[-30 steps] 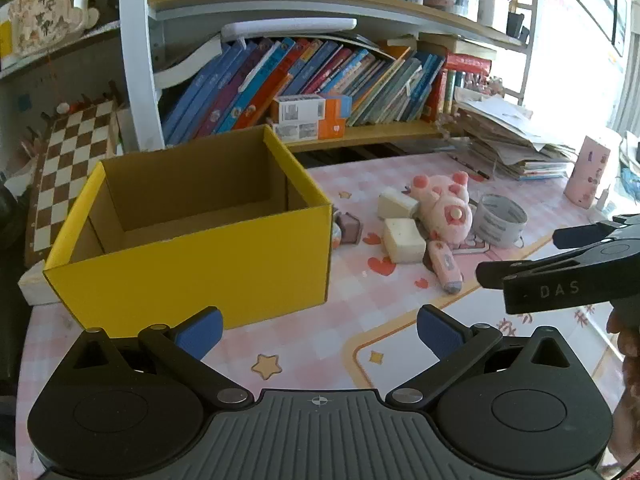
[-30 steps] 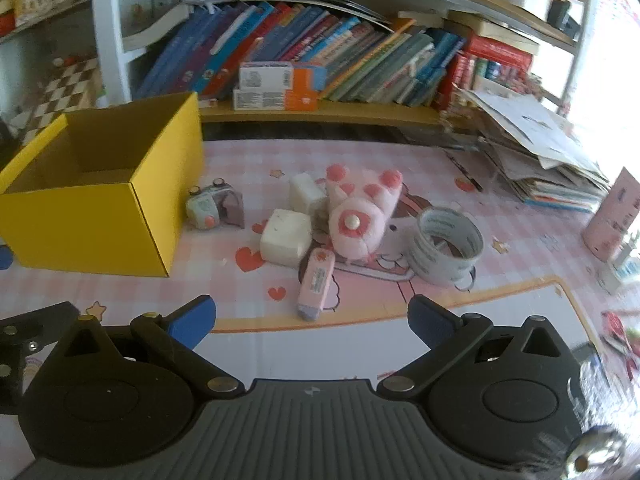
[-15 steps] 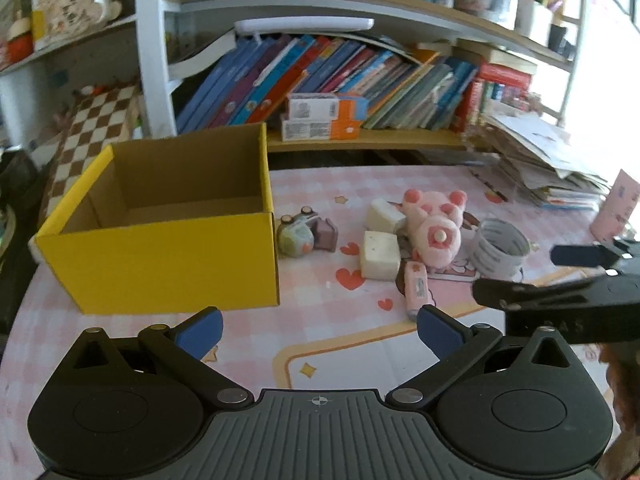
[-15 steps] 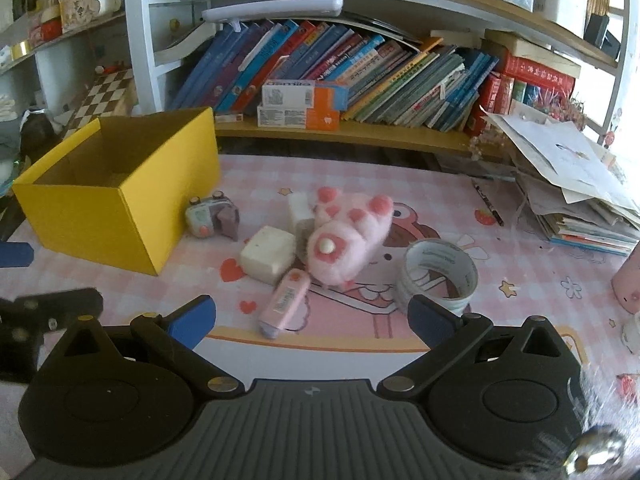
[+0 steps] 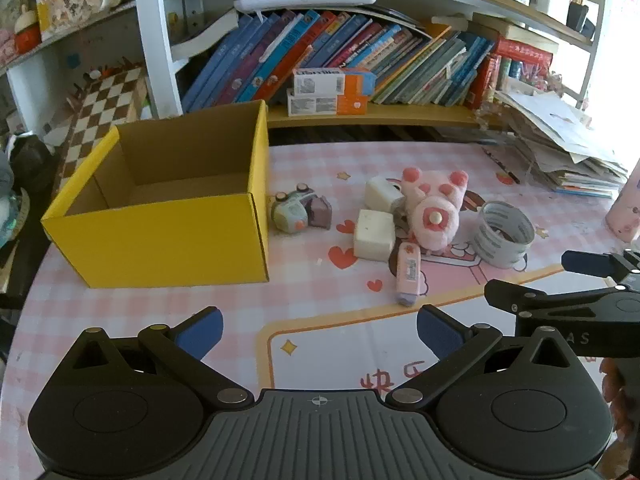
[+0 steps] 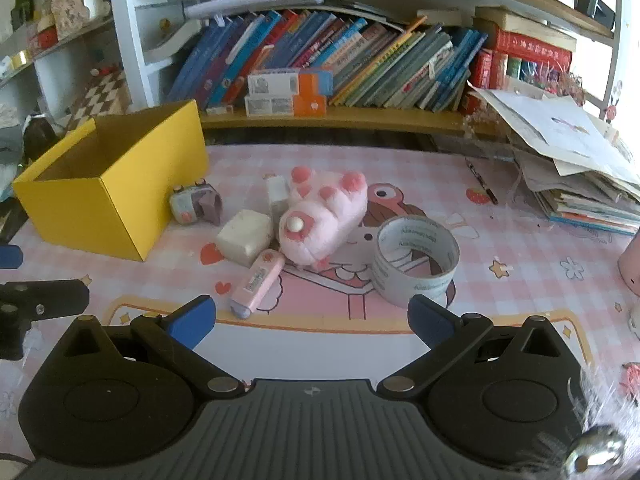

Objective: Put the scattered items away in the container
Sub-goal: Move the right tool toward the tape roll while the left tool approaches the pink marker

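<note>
Nothing picked up yet: open yellow cardboard box (image 5: 168,216) stands empty.
Left gripper (image 5: 318,330) and right gripper (image 6: 310,318) hover, jaws wide and empty; the pink plush toy (image 6: 320,220) and clutter lie right of the box, needing a first grasp.

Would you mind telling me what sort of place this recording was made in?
Probably a child's study desk at home: a shelf of leaning books, a pink cartoon desk mat, and a plush toy among bits of stationery such as a tape roll.
</note>
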Tool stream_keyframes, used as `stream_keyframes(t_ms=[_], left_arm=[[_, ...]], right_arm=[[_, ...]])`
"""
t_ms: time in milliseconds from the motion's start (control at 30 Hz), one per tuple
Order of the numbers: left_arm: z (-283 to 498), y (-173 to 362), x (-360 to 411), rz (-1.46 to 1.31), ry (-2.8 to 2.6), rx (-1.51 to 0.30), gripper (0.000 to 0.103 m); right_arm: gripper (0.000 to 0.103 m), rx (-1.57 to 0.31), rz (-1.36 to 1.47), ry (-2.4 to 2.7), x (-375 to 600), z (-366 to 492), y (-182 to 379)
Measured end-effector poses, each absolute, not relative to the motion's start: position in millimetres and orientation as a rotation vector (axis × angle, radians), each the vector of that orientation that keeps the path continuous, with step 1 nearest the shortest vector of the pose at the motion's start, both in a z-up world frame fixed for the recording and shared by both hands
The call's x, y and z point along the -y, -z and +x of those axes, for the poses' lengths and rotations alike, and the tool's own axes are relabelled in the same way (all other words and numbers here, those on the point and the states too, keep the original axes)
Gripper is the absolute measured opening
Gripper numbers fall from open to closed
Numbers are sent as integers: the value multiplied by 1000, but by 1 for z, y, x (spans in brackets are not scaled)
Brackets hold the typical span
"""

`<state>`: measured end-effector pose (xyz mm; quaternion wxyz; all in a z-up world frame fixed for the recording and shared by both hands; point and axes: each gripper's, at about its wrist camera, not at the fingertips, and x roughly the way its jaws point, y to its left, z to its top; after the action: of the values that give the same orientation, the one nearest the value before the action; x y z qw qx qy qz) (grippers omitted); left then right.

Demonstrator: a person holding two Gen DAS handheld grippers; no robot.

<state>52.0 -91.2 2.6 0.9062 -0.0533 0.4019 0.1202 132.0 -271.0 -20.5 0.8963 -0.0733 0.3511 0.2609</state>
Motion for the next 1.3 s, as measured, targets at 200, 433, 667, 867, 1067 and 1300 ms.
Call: stream_keyframes(t_ms=[200,433,667,867,1067,1300], left_arm=[[52,-1,96,-103,-196,-828,103],[54,0,106,-83,-158,-805,103],[57,2,106,-76,-141,-807,103],[60,5,111,-42,-115,-804,103],[65,5,118,-16,-88,-808,103],[74,7,116,-29,-98,-817,103]], right_arm=[[103,-708,-132,-527,272,124,22],[103,-688,-154,-517,277,118,18],[103,-735,-127,-468,283,125,23],[103,-758,-113,-454,287,131,26],[103,-754,-123,-459,288,133,26],[103,-753,-132,-445,291,142,25]])
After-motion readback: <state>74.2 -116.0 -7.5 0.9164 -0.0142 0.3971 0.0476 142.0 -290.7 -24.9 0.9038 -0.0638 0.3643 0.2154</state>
